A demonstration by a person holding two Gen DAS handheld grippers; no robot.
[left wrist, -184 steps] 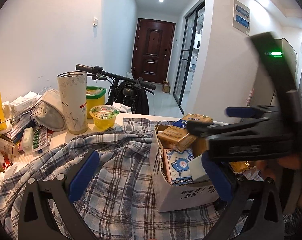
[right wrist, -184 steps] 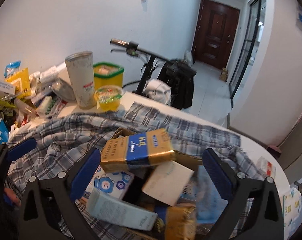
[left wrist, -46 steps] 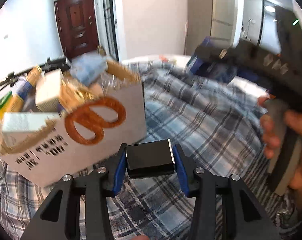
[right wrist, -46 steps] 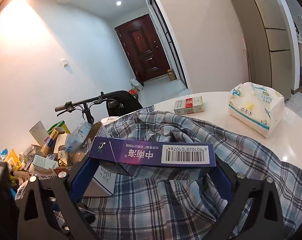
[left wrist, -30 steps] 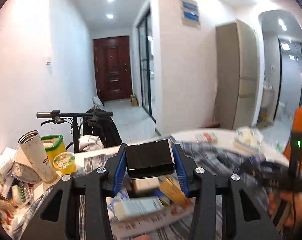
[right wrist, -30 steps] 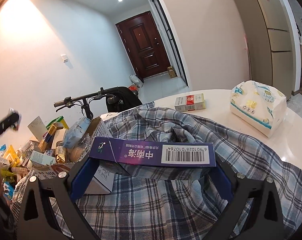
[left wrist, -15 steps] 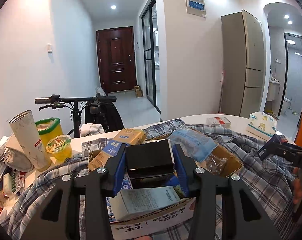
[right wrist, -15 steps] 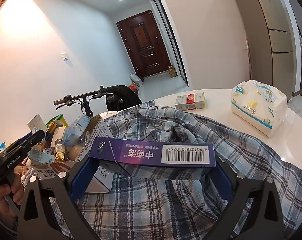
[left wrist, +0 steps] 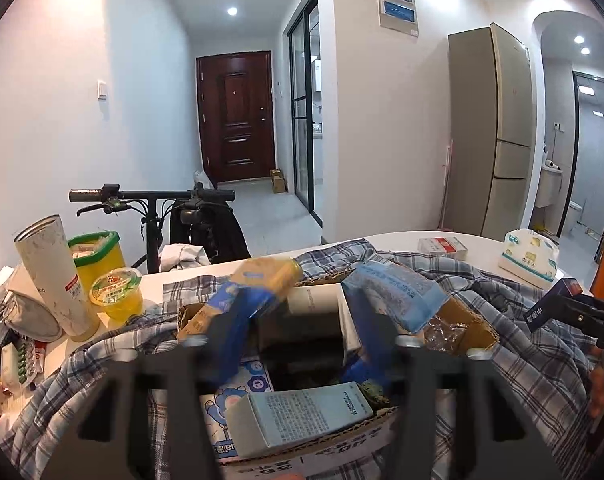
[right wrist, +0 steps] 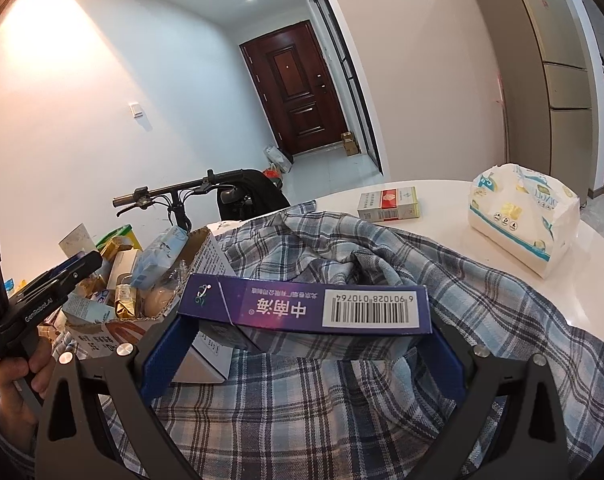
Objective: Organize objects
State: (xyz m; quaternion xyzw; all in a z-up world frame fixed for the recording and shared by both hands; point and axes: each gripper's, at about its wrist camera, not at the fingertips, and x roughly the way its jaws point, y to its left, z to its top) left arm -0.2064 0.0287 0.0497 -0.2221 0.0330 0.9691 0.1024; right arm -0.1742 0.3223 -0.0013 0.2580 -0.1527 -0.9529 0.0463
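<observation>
My left gripper point(left wrist: 302, 336) hangs over the open cardboard box point(left wrist: 474, 328), and its jaws are opening. The black box point(left wrist: 299, 330) lies between the blurred blue pads point(left wrist: 229, 328), free of them, among the packets in the cardboard box. My right gripper point(right wrist: 306, 338) is shut on a long purple box with a barcode point(right wrist: 302, 304), held level above the plaid cloth point(right wrist: 342, 400). The right wrist view shows the cardboard box point(right wrist: 209, 256) at the left, with a hand holding the left gripper's body point(right wrist: 41, 292) beside it.
A marbled tumbler point(left wrist: 57, 276), a yellow tub point(left wrist: 95, 252) and a jelly cup point(left wrist: 115, 292) stand at the table's left. A tissue pack point(right wrist: 522, 220) and a red-and-white box point(right wrist: 388, 204) lie at the far right. A scooter handlebar point(left wrist: 149, 196) rises behind the table.
The left gripper came down over the cardboard box, then its pads spread away from the black box. The right gripper and its purple box have not moved.
</observation>
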